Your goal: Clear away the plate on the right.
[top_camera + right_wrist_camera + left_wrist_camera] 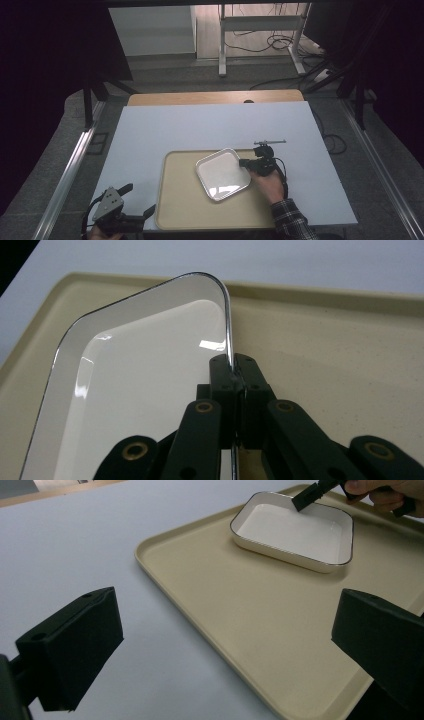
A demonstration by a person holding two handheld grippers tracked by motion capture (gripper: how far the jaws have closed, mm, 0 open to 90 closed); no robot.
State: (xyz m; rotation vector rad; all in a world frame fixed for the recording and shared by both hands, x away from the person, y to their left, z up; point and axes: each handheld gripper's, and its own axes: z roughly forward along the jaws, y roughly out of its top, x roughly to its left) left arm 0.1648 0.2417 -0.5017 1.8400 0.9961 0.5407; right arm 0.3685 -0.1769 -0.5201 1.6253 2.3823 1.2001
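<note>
Right gripper (234, 371) pinched tight on the thin rim of the dish (222, 173), one jaw inside and one outside, probably because the rim is the one part narrow enough for a firm grip. Dish low over or on the far right part of the tray (180, 212), contact not clear, turned cornerwise, held from its right edge so the hand (270, 185) stays outside. Left gripper (134, 199) wide open with nothing between the jaws, waiting near the tray's near left corner over the table (150, 130).

Grey carpet floor (165, 75); white-legged desk (260, 22) behind; cables (272, 42) trailing.
</note>
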